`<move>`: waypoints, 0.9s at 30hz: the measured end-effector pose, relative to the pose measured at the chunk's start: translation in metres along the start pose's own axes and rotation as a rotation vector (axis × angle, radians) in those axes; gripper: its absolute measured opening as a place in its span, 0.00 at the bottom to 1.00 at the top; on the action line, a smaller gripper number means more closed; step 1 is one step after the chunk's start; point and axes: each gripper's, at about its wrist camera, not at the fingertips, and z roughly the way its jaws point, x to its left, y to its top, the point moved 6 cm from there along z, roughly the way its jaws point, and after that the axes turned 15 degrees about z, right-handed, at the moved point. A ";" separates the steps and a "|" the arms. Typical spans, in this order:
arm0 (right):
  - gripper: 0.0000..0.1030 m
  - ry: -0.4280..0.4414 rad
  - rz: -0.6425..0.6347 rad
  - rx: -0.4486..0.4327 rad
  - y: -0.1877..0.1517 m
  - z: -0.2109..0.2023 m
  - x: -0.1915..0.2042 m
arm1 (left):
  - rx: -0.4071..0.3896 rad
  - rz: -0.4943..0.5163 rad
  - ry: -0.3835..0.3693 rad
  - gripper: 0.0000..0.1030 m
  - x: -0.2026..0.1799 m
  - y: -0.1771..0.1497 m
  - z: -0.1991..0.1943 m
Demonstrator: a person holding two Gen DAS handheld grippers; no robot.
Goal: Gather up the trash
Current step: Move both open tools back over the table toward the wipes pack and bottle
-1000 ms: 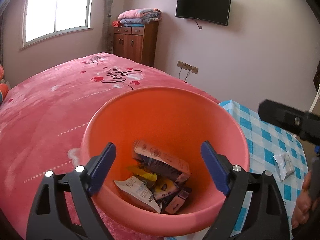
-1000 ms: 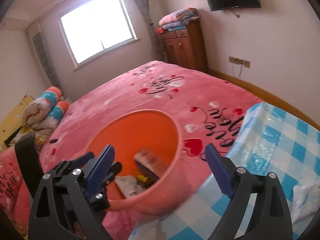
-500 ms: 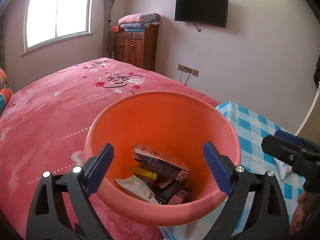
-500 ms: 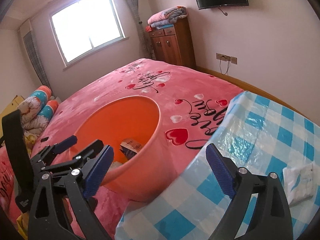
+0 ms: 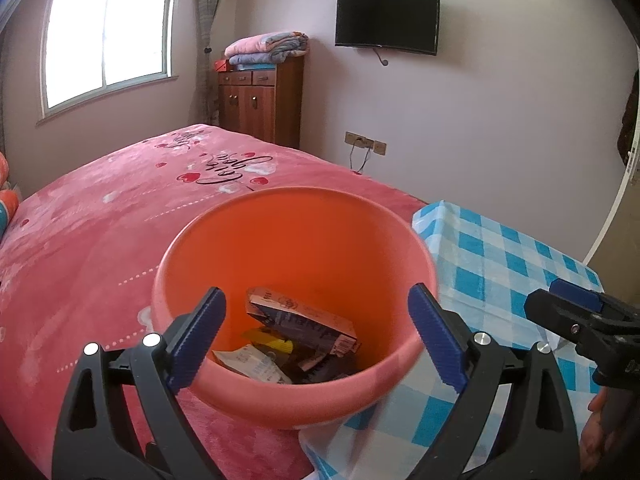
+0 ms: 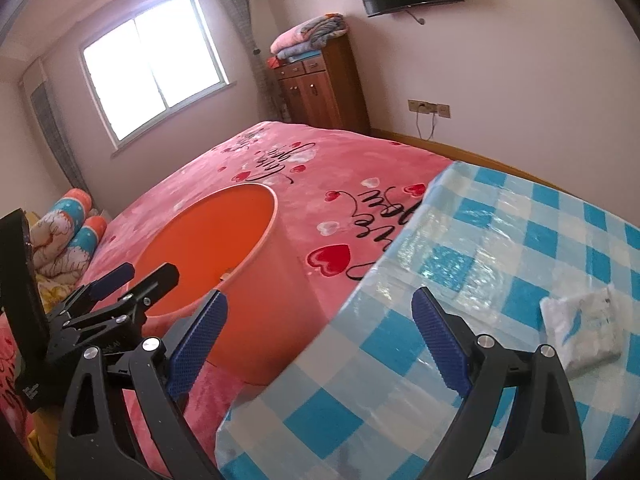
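**Hovering over orange bin, both grippers wide and empty**

Holding left gripper (image 5: 316, 336) above the orange bin (image 5: 240, 380), jaws spread about as wide as the bin mouth, nothing between the pads, no contact with the rim. Jaws just been opening a bit further, still nothing gripped.

Sitting on the pink bedspread (image 5: 100, 220), bin right against the edge of the blue-and-white checked cloth (image 5: 500, 264). Inside the bin: a flat carton (image 5: 300, 316) lying tilted on top, a white wrapper (image 5: 252, 364) at the near side, a yellow scrap (image 5: 276, 342) and darker packets under the carton, too jumbled to tell apart.

Pointing right gripper (image 6: 320, 340) down at the near edge of the checked cloth (image 6: 500, 240), jaws also wide apart, holding nothing, only cloth and bin wall visible between the pads. Same bin (image 6: 260, 300) seen to the left in that view, left gripper (image 6: 120, 292) poking over its near rim.

Remaining on the checked cloth: one white plastic packet (image 6: 580, 328) with blue print, lying flat, right of the right gripper's right finger, near it but not touching.

Background: dark wooden cabinet (image 5: 260, 104) with folded blankets (image 5: 268, 46) on top, wall TV (image 5: 386, 22), window (image 5: 108, 36)
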 end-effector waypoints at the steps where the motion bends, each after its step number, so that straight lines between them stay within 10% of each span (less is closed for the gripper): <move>1: 0.90 -0.002 0.006 -0.001 -0.001 -0.002 -0.003 | -0.001 0.005 -0.002 0.90 -0.003 0.000 -0.001; 27: 0.92 -0.114 0.088 -0.090 -0.028 -0.064 -0.082 | 0.007 0.133 -0.082 0.91 -0.085 -0.007 -0.018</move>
